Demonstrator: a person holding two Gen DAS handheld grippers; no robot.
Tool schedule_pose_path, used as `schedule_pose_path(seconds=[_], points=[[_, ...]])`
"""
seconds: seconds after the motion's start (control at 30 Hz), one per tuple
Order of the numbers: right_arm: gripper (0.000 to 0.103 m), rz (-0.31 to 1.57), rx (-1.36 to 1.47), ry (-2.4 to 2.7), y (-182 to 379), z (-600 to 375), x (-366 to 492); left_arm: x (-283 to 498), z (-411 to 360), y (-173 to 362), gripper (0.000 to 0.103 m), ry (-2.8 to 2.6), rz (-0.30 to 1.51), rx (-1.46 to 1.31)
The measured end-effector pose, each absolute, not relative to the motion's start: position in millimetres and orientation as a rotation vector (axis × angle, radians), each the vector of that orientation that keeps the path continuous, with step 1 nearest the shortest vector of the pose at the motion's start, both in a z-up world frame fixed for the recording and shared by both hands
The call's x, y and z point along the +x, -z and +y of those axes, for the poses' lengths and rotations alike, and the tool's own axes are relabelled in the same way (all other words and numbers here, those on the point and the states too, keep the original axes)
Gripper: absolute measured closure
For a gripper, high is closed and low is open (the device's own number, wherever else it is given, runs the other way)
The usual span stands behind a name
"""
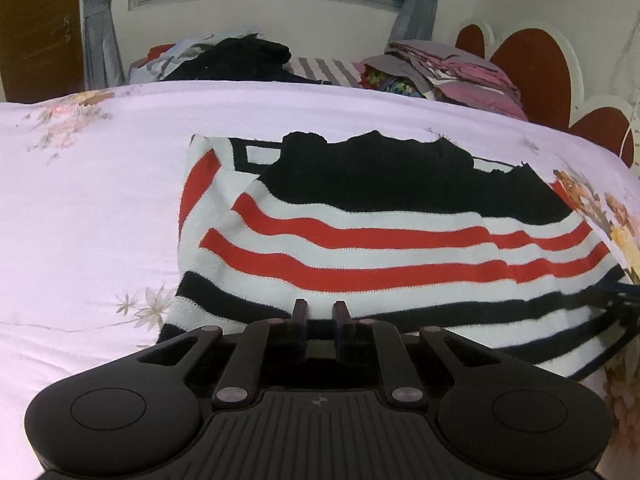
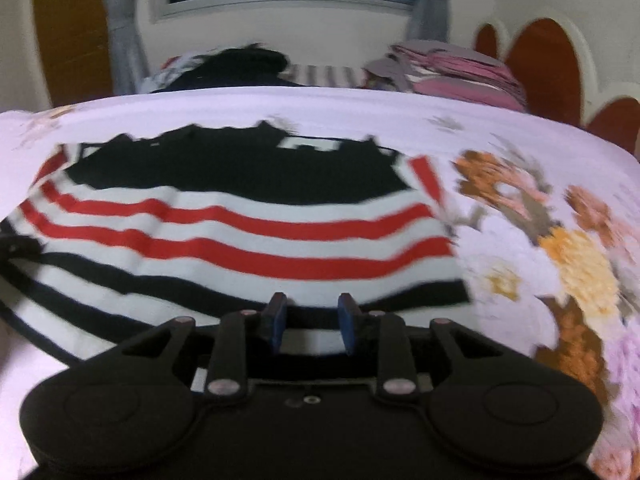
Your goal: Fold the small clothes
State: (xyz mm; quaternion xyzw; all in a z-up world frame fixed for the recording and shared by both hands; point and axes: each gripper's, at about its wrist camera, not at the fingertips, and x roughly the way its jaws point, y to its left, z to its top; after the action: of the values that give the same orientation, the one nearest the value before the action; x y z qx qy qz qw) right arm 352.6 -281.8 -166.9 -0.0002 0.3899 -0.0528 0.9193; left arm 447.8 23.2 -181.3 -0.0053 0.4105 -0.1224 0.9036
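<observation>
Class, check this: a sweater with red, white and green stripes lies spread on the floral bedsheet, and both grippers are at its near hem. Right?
Not quite. The sweater has red, white and black stripes, not green, as the left wrist view shows. It does lie on the bedsheet, with both grippers at its near hem.

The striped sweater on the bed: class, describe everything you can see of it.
The striped sweater looks knitted: white with red stripes, black bands near the hem and a black upper part. It lies flat on the pale floral bedsheet, its side parts already folded in. The left gripper and right gripper sit at its near hem with their fingers apart, neither clearly gripping it.
</observation>
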Motion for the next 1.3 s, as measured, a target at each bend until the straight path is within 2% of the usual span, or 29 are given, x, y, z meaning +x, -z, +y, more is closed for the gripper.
schedule_pose_path(seconds=[0.27, 0.37, 0.57, 0.63, 0.67, 0.7, 0.77, 1.17, 1.3], points=[[0.072, 0.831, -0.009, 0.164, 168.1, -285.4, 343.3, 446.6, 27.6, 181.2, 0.090, 0.275, 0.855, -0.005], [0.060, 0.770, 0.055, 0.144, 154.0, -280.0, 338.4, 445.8, 29.3, 179.3, 0.090, 0.276, 0.859, -0.009], [0.059, 0.751, 0.070, 0.088, 141.5, -251.0, 344.4, 443.8, 31.2, 173.9, 0.089, 0.273, 0.870, -0.023], [0.059, 0.751, 0.077, 0.068, 139.8, -241.6, 347.4, 441.8, 31.1, 171.5, 0.085, 0.279, 0.869, -0.026], [0.059, 0.751, 0.078, 0.054, 139.7, -236.5, 348.6, 440.7, 31.3, 170.7, 0.075, 0.282, 0.865, -0.027], [0.059, 0.753, 0.073, 0.043, 140.0, -231.6, 349.2, 438.2, 31.2, 169.6, 0.058, 0.287, 0.859, -0.027], [0.059, 0.758, 0.066, 0.025, 142.1, -222.8, 350.2, 433.8, 31.1, 168.3, 0.045, 0.292, 0.840, -0.020], [0.061, 0.854, -0.021, 0.006, 175.1, -203.4, 352.5, 416.9, 39.9, 187.0, 0.045, 0.329, 0.803, 0.058], [0.060, 0.828, 0.026, 0.013, 166.4, -210.1, 347.1, 413.6, 39.4, 182.6, 0.045, 0.309, 0.812, 0.039]])
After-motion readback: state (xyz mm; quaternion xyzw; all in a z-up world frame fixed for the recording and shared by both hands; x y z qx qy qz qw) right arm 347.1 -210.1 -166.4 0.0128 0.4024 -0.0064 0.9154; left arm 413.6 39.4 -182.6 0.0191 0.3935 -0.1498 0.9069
